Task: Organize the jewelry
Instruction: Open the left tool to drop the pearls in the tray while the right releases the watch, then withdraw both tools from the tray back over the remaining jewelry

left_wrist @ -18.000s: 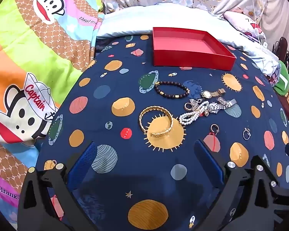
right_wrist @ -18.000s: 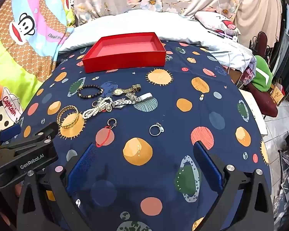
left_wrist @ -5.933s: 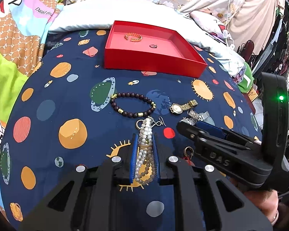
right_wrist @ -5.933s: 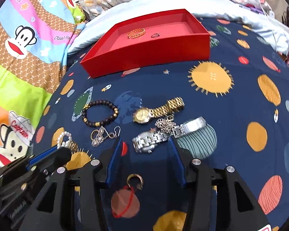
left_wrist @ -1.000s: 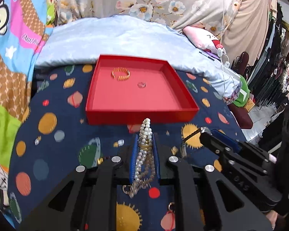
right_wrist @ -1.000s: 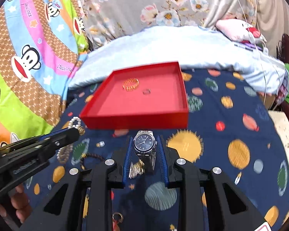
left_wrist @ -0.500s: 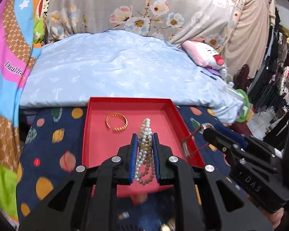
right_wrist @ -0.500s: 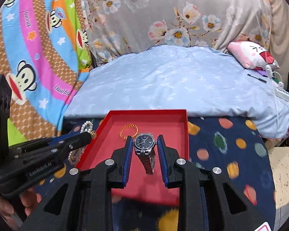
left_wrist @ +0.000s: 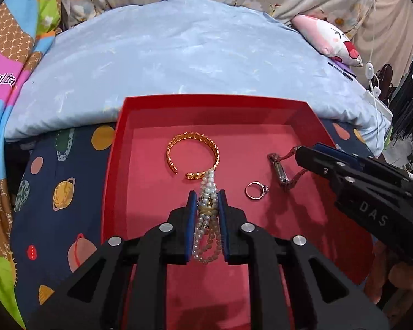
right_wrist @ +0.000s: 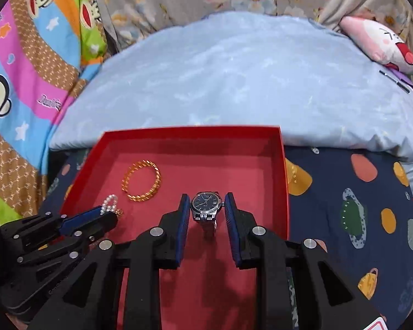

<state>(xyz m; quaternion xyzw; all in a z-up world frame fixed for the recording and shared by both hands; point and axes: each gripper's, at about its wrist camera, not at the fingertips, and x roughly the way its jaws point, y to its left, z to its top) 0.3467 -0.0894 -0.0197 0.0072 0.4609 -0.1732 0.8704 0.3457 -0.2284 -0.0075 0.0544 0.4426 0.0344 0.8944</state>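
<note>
Left wrist showed my left gripper point(left_wrist: 205, 200) clamping the white pearl strand point(left_wrist: 207, 189) over the red cardboard tray point(left_wrist: 118, 165), my right gripper point(right_wrist: 205, 206) pinching the silver steel watch point(right_wrist: 205, 205); released carelessly, pearls could snag the gold bangle point(left_wrist: 193, 155) just ahead.

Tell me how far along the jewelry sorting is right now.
Partly done. The gold bangle and a ring already lie in the red tray. In hand: the left gripper holds the pearl bracelet and the right gripper the silver watch, both over the tray, not yet released. Any pieces outside the tray aren't in view.
</note>
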